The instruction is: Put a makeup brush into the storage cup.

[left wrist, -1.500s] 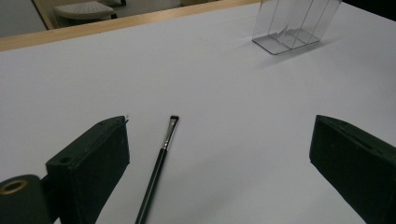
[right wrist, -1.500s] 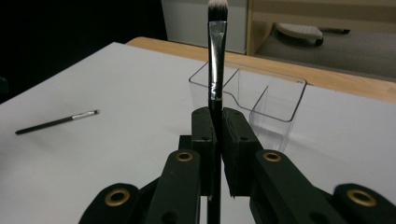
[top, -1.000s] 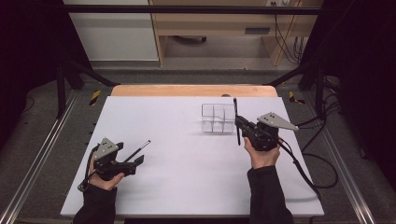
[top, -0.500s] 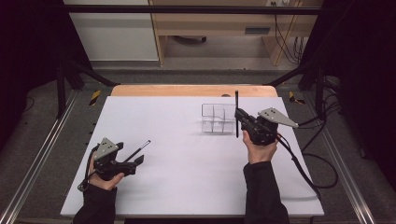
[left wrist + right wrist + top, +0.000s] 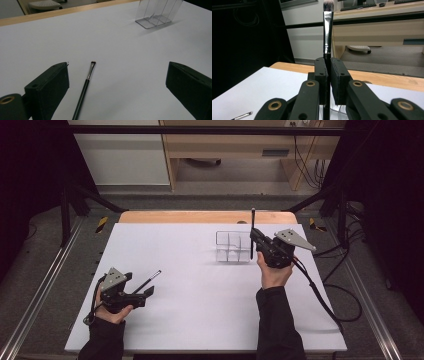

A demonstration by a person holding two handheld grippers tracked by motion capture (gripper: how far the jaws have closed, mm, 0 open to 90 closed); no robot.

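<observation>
**Two brushes, one clear organizer: tips for the drop-in**

Two makeup brushes are in play. From the high view, the upright brush (image 5: 252,227) is clamped in the right gripper (image 5: 256,240), held vertical just over the right end of the clear organizer (image 5: 232,247), which sits toward the back right of the white table (image 5: 200,320). The drop would probably go best if the handle end is lined up over one slot before anything is lowered, since the dividers are thin and clear and easily clipped. The left gripper (image 5: 145,292) is parked near the front left corner, jaws spread, with the thin brush (image 5: 148,282) lying on the table between them, untouched. Plenty of bare table is left between the two hands, so no crowding is expected. The wooden strip at the back edge is close behind the organizer, so a push forward should be avoided.

From the left gripper view, the thin brush (image 5: 85,87) is seen lying flat, bristles pointing away toward the organizer (image 5: 157,15), nearer the left jaw than the right. Nothing is gripped here.

From the right gripper view, the pads are pressed tight on the brush (image 5: 327,32) handle, bristles up. The brush looks straight, so a plain vertical lowering is judged enough.
</observation>
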